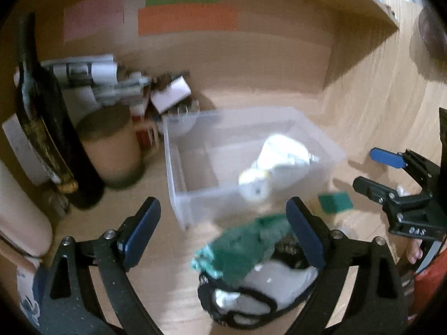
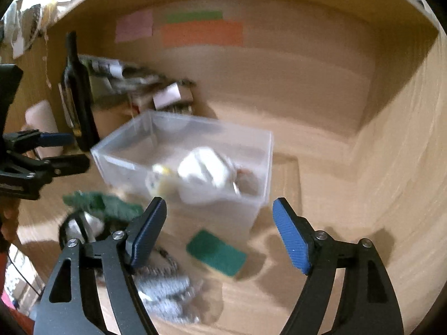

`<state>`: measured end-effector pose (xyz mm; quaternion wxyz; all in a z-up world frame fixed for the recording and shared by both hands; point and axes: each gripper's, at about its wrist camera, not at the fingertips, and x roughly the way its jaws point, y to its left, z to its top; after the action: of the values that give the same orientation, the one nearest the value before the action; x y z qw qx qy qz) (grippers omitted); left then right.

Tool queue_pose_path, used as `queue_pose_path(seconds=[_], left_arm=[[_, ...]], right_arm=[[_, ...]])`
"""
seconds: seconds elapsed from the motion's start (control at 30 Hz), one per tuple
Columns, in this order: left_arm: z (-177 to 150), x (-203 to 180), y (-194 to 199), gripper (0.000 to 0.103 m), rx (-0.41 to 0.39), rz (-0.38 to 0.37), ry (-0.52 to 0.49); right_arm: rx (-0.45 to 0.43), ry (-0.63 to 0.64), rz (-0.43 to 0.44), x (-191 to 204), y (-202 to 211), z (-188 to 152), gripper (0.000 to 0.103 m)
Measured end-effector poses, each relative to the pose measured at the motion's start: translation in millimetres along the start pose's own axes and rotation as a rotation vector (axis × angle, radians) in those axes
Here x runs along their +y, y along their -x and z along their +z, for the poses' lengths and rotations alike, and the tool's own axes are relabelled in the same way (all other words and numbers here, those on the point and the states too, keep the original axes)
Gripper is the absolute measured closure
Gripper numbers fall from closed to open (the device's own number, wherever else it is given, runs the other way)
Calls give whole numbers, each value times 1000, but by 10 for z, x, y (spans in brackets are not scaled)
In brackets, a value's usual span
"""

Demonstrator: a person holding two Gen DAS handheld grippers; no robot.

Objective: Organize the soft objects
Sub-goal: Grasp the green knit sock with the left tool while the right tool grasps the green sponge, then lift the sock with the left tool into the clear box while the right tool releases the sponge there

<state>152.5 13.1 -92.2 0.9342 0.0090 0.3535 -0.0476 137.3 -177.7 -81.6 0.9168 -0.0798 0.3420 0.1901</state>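
A clear plastic bin stands on the wooden desk and holds a white plush toy. My left gripper is open and empty above a green plush lying on a black and white soft item. My right gripper is open and empty above a green sponge. A grey knitted item lies under its left finger. Each gripper shows in the other's view: the right one, the left one.
A dark bottle, a tan mug, rolled papers and small boxes crowd the back left. A shelf side wall stands at the right. Coloured paper strips hang on the back wall.
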Motion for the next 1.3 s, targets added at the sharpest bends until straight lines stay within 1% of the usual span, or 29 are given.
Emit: queue_pose_path(seconds=[0.13,0.23,0.3,0.37,0.4,0.43,0.47,0.5,0.57,0.6,0.67,0.8,0.87,0.97,1.13,1.3], left_arm=[[-208,-40,-186,11,71,-26,-6],[-324,-64,-343,11,118,-54,0],[-366,-63,-434,11,134,-54,12],[-397,-47,-503,12,132,-42,33],[-407,-33,-530,14,131,-42,39],[-416,-20,-550,21,135,-46,46],[-418,-3,-569,26,140,-51,51],[-426,10,-569,28,144,-79,43],[-435,43,-569,35,138,-84,57],[-445,67,-581,37,135,-88,60],[-451,76,-555,48,128,-87,60],[-458,101,-494,61,113,-85,59],[-452,101,-452,71,108,-78,60],[-443,104,-299,76,75,-57,62],[-353,129,-7,76,0,-52,61],[-210,141,318,76,-89,-59,68]], right_arm=[[89,-10,0,-33,-192,-181,27],[139,-21,8,-32,-321,-270,27],[163,-30,20,-35,-387,-302,27],[183,-37,22,-34,-458,-320,28],[190,-39,22,-27,-473,-339,28],[200,-41,30,-24,-503,-343,28],[210,-42,35,-19,-533,-347,34],[220,-41,40,-12,-562,-351,40],[235,-36,45,8,-600,-363,46],[234,-36,44,9,-600,-374,47],[223,-37,42,19,-583,-383,50],[194,-37,37,20,-470,-404,53],[172,-36,31,9,-376,-409,54],[129,-30,23,2,-225,-362,54],[62,-10,18,24,-6,-227,54],[-25,13,29,107,234,-17,54]])
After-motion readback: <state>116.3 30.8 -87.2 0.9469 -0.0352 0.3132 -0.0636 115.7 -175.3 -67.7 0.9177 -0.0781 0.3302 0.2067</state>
